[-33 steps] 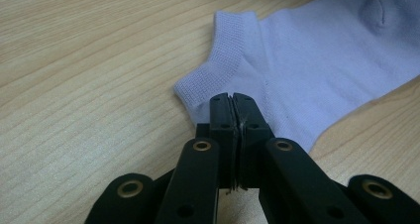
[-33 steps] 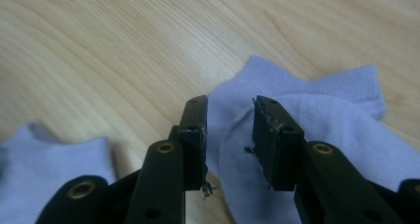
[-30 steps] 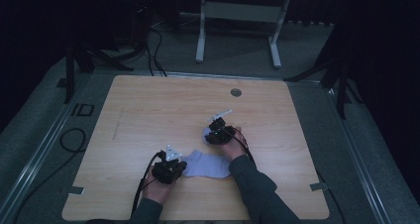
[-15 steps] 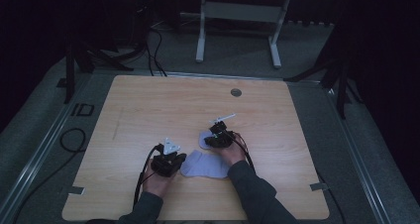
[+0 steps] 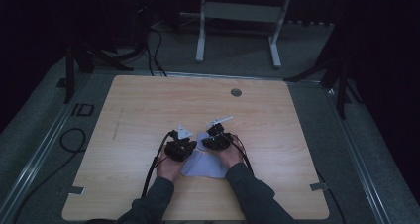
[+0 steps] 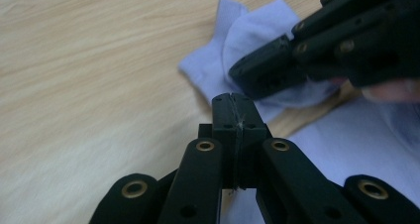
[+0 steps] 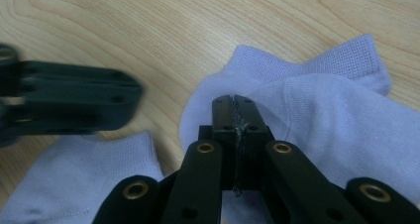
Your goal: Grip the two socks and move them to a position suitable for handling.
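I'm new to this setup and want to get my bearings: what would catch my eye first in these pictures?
Two black grippers, the left gripper and the right gripper, meet close together near the front middle of the wooden table, each in a person's hand. Under them lie pale lilac socks, one with its cuff folded over. Both pairs of jaws are shut; the right gripper's tips sit at the sock's folded edge, though whether fabric is pinched can't be told.

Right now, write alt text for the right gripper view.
The right claw, jaws shut, points down over a pale lilac sock lying on a light wooden table. The left claw reaches in blurred from the left edge, above a second piece of the same lilac fabric.
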Tool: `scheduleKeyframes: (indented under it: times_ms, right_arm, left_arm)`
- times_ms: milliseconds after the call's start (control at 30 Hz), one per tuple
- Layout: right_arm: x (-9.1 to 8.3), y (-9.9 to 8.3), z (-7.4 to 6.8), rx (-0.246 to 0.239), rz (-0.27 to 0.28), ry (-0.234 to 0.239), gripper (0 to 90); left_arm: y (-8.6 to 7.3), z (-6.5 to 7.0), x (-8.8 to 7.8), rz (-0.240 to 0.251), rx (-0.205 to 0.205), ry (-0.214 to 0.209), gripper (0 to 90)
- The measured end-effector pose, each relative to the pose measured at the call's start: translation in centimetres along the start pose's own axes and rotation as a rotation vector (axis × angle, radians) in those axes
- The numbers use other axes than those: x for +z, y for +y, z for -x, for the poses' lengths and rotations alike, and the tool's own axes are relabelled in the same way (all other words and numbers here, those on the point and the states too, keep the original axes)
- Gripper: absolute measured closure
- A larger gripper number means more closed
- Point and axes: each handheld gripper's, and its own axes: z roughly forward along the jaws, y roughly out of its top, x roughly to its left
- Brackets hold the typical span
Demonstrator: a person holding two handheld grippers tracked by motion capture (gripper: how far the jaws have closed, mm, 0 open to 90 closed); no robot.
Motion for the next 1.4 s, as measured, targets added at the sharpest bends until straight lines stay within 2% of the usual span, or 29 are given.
scheduleKeyframes:
  times_ms: [267,533,633,833,967,1000,1067,1100,1200,1233,1400]
  right_arm:
    - [0.0,0.0,0.1,0.004,0.002,0.01,89.1]
    - [0.1,-0.1,0.0,-0.002,0.004,0.014,89.1]
    - [0.1,0.0,0.2,0.01,0.006,0.023,89.1]
    - [-0.1,-0.1,0.4,0.02,0.014,0.031,88.9]
    - [-0.6,-0.1,0.5,0.016,0.019,0.031,88.9]
    - [-1.6,-0.2,0.8,0.01,0.035,0.02,88.9]
    - [-2.0,-0.3,1.0,0.009,0.044,0.013,88.9]
    - [-2.9,-0.6,1.4,0.014,0.059,0.001,88.9]
    - [-3.3,-0.7,1.6,0.016,0.067,-0.002,88.9]
    - [-4.2,-1.4,2.3,0.027,0.08,-0.017,88.8]
    - [-5.5,-2.7,3.6,0.055,0.095,-0.045,88.7]
  left_arm:
    - [0.3,-0.4,1.7,-0.037,-0.023,-0.002,89.5]
    - [0.1,-0.7,2.1,-0.05,-0.031,-0.005,89.6]
    - [0.1,-0.6,2.1,-0.051,-0.032,0.001,89.7]
    - [0.2,-0.2,2.1,-0.06,-0.005,0.029,89.9]
    - [0.2,-0.2,2.1,-0.058,-0.01,0.029,90.0]
    - [0.2,-0.2,2.2,-0.054,-0.013,0.026,90.0]
    - [0.2,-0.2,2.2,-0.053,-0.015,0.024,90.0]
    - [0.2,-0.2,2.2,-0.055,-0.014,0.025,90.0]
    - [0.2,-0.3,2.1,-0.056,-0.016,0.021,90.0]
    - [0.2,-0.3,2.1,-0.056,-0.018,0.021,90.0]
    - [0.2,-0.3,2.2,-0.054,-0.03,0.017,89.9]
